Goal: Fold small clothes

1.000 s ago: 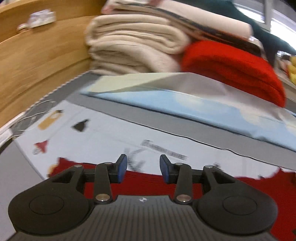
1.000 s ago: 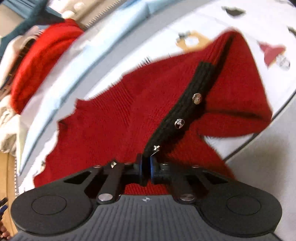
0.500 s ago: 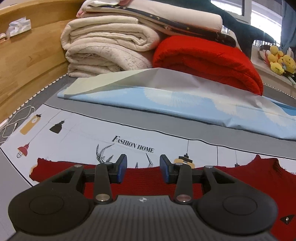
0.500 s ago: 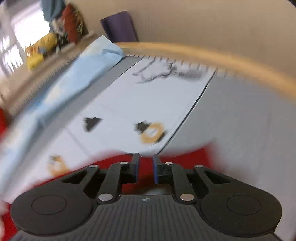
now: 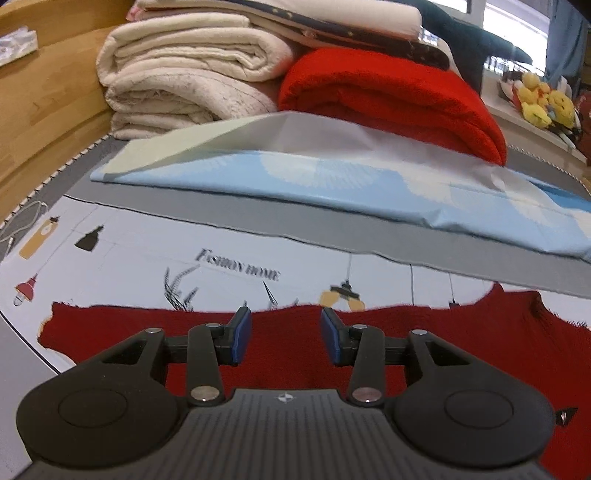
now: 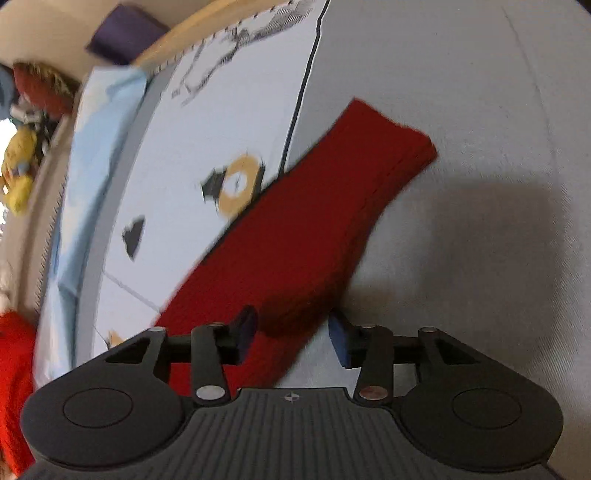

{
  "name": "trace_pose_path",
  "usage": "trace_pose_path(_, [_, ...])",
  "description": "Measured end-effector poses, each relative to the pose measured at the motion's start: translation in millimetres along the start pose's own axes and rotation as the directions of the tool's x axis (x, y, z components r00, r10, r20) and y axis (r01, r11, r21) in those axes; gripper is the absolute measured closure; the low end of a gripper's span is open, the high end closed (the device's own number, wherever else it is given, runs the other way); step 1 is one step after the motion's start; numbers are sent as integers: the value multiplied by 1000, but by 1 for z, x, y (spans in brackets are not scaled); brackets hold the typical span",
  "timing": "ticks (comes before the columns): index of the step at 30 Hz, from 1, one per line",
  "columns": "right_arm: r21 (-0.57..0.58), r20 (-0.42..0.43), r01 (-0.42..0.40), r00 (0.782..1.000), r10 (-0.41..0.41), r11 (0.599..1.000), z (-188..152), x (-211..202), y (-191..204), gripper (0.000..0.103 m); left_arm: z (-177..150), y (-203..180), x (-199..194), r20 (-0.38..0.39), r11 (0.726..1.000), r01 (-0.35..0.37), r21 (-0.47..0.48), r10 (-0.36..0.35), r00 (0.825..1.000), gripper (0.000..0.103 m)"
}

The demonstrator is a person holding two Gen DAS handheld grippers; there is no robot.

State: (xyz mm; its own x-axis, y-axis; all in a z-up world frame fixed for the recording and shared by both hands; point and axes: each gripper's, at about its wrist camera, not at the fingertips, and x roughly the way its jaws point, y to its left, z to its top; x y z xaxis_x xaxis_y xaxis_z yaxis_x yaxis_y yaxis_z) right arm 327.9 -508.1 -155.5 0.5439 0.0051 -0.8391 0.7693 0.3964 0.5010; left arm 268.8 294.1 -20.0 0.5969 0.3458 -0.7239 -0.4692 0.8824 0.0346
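**A:** What does your left wrist view give you?

**B:** Your left gripper (image 5: 284, 339) hangs over the red knit garment (image 5: 129, 325), which is spread flat across the printed sheet (image 5: 147, 266) from 9 o'clock to 3 o'clock. The jaws stand about halfway apart and are easing wider. Red knit shows in the gap beneath them, but neither blue pad presses on it, so you hold nothing there.

**A:** And beyond the garment?

**B:** At 12 o'clock lies a folded light blue sheet (image 5: 332, 184). Behind it are a stack of cream blankets (image 5: 184, 74) at 11 o'clock and a rolled red blanket (image 5: 388, 88) at 1 o'clock. Yellow plush toys (image 5: 543, 103) sit at 2 o'clock. Only this view shows the garment's body.

**A:** What does the right wrist view add?

**B:** It shows the garment's sleeve (image 6: 332, 206), which the left view does not. The sleeve runs from your right gripper (image 6: 291, 338) up towards 1 o'clock, and its cuff lies on the plain grey cover (image 6: 461, 110) past the printed sheet's edge. The jaws are closing, yet they stand well apart here. The sleeve passes close by the pad at 9 o'clock, and the pad at 3 o'clock is clear of it, over grey cloth. Nothing is pinched. A purple cushion (image 6: 122, 33) sits at 11 o'clock.
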Motion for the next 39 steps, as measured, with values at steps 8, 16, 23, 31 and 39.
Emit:
trace_pose_path(8, [-409,264,-30,953,150,912,10,-18,57,84,-19,-15,-4,-92,984,151,90,-143,985,57])
trace_pose_path(16, [-417,37,51,999,-39,908,-30,-9,54,66,-54,-30,-21,-182,944,287,161,-257,949,57])
trace_pose_path(23, [-554,-286,-162,958,-4,816,-102,-34,62,59,-120,-36,-40,-350,890,411,196,-328,877,57])
trace_pose_path(31, [-716,-406,-295,913,-34,633,-185,-124,37,59,-149,7,-120,-324,916,394,71,-353,878,58])
trace_pose_path(39, [-652,-331,-278,941,65,706,-196,-169,-18,56,-206,45,-204,-274,926,371,68,-340,899,58])
